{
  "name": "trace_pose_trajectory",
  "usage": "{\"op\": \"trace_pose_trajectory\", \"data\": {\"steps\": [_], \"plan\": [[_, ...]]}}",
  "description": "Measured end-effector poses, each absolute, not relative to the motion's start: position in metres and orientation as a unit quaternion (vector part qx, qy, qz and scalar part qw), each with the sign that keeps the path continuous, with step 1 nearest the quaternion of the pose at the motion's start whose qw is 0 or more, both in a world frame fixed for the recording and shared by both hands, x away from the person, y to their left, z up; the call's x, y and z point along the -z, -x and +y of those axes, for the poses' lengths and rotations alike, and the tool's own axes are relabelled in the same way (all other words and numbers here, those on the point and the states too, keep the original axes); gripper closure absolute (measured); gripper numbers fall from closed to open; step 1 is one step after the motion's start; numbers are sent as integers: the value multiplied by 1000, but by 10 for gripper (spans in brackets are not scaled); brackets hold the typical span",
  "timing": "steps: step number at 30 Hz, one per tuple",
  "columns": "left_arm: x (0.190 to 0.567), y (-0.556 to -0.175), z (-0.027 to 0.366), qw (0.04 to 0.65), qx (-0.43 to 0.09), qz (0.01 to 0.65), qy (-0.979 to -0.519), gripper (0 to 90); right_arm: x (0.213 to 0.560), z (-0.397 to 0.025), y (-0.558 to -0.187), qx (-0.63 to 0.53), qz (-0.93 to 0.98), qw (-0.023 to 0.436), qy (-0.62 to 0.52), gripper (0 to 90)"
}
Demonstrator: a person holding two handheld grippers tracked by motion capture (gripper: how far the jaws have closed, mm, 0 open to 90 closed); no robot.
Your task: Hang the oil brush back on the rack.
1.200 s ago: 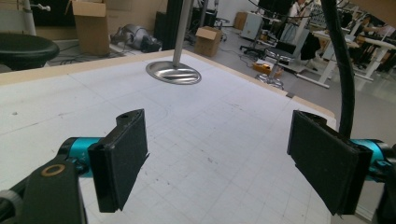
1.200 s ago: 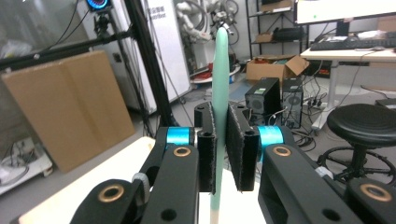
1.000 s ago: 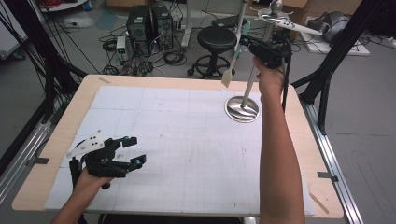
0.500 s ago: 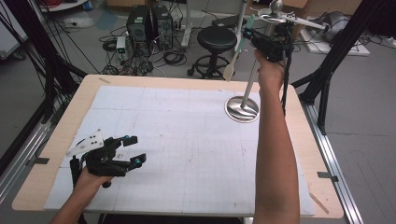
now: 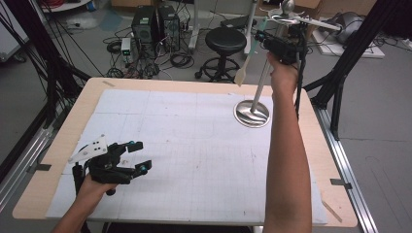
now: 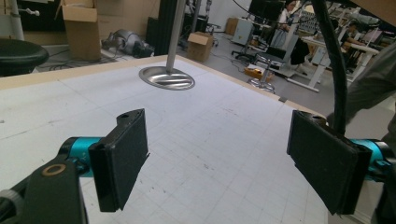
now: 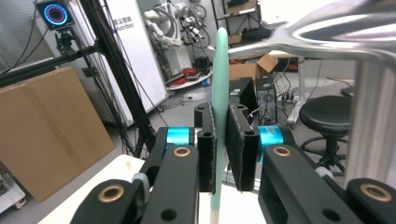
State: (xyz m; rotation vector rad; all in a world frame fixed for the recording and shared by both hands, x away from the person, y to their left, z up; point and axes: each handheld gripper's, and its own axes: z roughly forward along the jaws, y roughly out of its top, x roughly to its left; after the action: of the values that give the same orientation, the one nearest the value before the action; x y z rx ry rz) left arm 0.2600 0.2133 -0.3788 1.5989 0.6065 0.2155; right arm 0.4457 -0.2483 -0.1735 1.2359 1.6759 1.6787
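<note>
Right gripper (image 5: 266,41), clamping the pale-green, wooden-bladed spatula (image 5: 248,54) high beside the chrome utensil stand (image 5: 257,92), is lifting while I'm keeping it vertical near the hooks; left gripper (image 5: 138,156) is resting open on the table (image 5: 204,87).

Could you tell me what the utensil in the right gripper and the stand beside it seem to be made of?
The utensil has a matte, pale green handle, likely silicone or plastic; its tan blade looks like wood. The stand appears to be polished metal: its round base and pole show bright mirror-like reflections. The right gripper clamps the handle.
</note>
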Motion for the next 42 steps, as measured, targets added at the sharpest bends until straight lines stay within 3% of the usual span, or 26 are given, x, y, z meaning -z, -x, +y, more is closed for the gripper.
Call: {"op": "trace_pose_trajectory", "data": {"steps": [6, 7, 8, 9, 10, 12, 13, 22, 28, 29, 42], "plan": [[379, -261, 214, 649, -97, 268, -705, 208, 174, -249, -444, -596, 621, 241, -449, 798], [380, -262, 214, 649, -97, 268, -705, 208, 174, -249, -443, -597, 621, 240, -448, 714], [380, -262, 214, 649, -97, 268, -705, 208, 174, -249, -443, -597, 621, 240, -448, 714], [380, -262, 213, 649, -98, 270, -704, 208, 174, -249, -439, -594, 620, 238, -453, 606], [380, -263, 213, 649, -99, 272, -704, 208, 174, -250, -437, -591, 623, 242, -452, 589], [380, -263, 213, 646, -107, 275, -704, 207, 176, -250, -430, -575, 629, 262, -453, 452], [380, -263, 213, 646, -107, 275, -704, 207, 177, -252, -426, -566, 631, 274, -453, 424], [382, -262, 216, 653, -115, 280, -694, 195, 214, -276, -368, -564, 650, 278, -426, 353], [386, -261, 220, 654, -119, 285, -690, 185, 250, -288, -332, -559, 671, 279, -400, 255], [386, -260, 220, 655, -121, 283, -690, 185, 267, -290, -314, -560, 671, 283, -395, 182], [389, -254, 224, 660, -129, 276, -687, 186, 347, -294, -227, -562, 691, 276, -363, 166]]}}
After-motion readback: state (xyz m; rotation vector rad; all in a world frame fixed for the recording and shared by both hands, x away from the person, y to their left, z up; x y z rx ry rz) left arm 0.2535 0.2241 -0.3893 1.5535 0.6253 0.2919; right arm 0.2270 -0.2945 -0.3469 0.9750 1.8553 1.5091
